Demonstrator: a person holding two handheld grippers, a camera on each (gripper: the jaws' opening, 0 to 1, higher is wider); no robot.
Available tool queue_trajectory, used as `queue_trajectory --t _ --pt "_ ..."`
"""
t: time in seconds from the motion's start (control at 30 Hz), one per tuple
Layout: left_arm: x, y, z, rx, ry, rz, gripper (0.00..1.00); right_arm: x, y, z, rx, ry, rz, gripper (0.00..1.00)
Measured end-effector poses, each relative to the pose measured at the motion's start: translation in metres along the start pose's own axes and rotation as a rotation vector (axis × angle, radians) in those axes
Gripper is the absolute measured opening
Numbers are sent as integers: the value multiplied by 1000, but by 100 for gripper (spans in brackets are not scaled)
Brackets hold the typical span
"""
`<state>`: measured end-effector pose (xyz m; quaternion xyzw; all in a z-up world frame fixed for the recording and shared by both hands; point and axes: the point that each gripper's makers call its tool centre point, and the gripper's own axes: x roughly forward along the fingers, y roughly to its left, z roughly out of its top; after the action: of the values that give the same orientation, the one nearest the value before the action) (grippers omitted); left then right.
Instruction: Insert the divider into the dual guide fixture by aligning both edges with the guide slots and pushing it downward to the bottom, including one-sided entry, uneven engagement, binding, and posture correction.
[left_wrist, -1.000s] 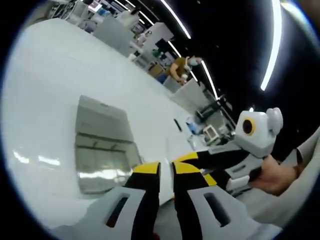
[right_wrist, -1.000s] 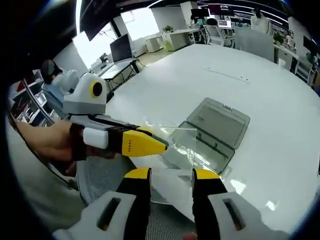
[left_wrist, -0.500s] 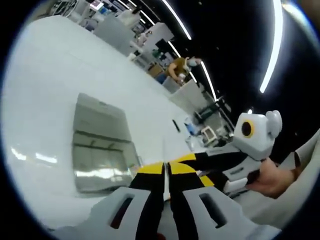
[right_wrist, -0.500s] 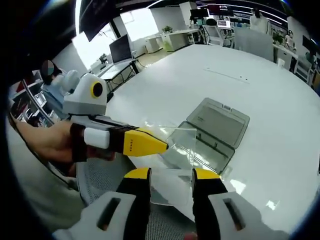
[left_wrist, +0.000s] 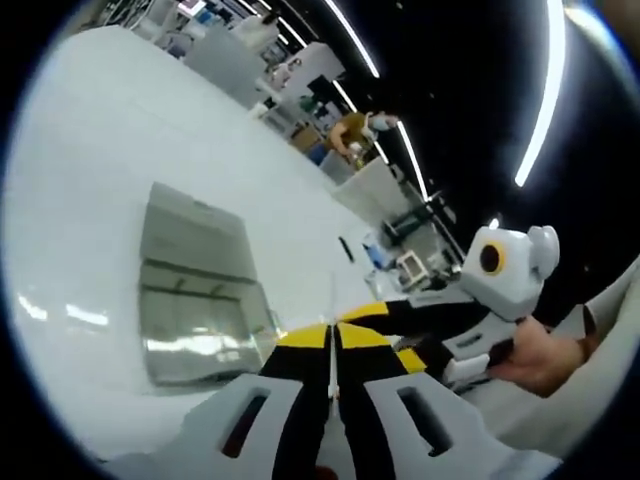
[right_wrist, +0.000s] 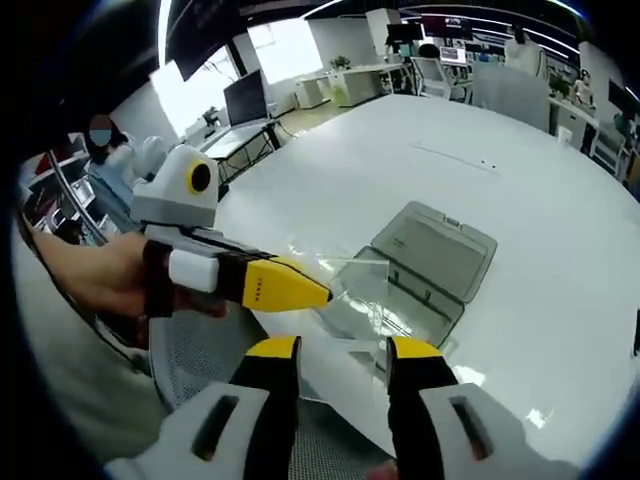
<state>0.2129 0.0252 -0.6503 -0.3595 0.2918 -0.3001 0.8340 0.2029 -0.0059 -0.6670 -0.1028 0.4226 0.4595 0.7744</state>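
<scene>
Right gripper view: left claw clamped on clear divider, held in air above fixture on desk; hand level. Right claw apart, empty. Step looks like pre-insertion; next needs both edges lined w/ slots, then push down.

My left gripper has its jaws closed almost together on the thin clear divider, which runs edge-on between the yellow tips. Seen from my right gripper view, the left gripper reaches in sideways, level, with its yellow tip touching the divider's near edge. My left hand wraps its handle behind the tip. My right gripper sits just below the divider with its jaws spread apart, gripping nothing. My right hand grips its handle beside the divider.
</scene>
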Motion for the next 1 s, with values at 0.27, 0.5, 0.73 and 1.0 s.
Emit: queue_trajectory --t 0.27,0.5,0.73,1.0 --pt "-3 -4 -3 27 31 -54 0 -9 1 7 5 -40 97 27" --pt "-10 -10 1 59 47 -119 0 -17 7 13 -51 -85 217 23" --pt "-13 -23 7 92 57 -184 0 -23 13 16 -62 -116 306 21" --pt "-14 -35 9 121 67 -238 0 -33 25 20 -52 -158 436 18"
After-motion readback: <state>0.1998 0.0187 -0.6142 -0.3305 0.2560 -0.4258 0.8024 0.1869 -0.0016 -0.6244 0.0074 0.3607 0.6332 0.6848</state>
